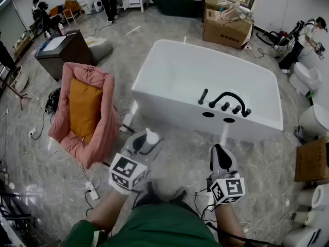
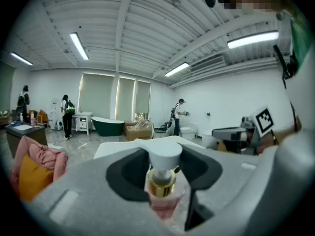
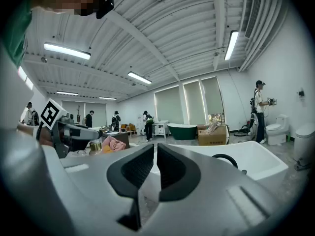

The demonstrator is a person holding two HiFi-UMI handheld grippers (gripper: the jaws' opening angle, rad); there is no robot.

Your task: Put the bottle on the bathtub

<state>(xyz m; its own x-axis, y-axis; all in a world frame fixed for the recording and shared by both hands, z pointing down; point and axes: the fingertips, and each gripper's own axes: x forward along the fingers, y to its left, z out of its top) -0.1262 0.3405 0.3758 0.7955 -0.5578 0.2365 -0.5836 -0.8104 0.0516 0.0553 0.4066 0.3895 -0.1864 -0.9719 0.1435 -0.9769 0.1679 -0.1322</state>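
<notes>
1. Left gripper (image 1: 143,144): jaws clenched on the bottle (image 1: 151,136), gripping its pinkish body just under the gold collar.
2. Bottle's long axis runs upright, crossing the jaws. White pump head on top; in the left gripper view the spout points left.
3. Bottle is held over the floor (image 1: 180,158), short of the bathtub (image 1: 169,106), near the left end of the tub's near wall. Not touching the tub.
4. Right gripper (image 1: 220,156): jaws drawn together, only a thin slit between them, nothing held. It hangs over the floor, below the black faucet (image 1: 226,101) on the tub's near rim.
5. Pink armchair (image 1: 105,122) with orange cushion (image 1: 84,109) stands left of the tub.
</notes>
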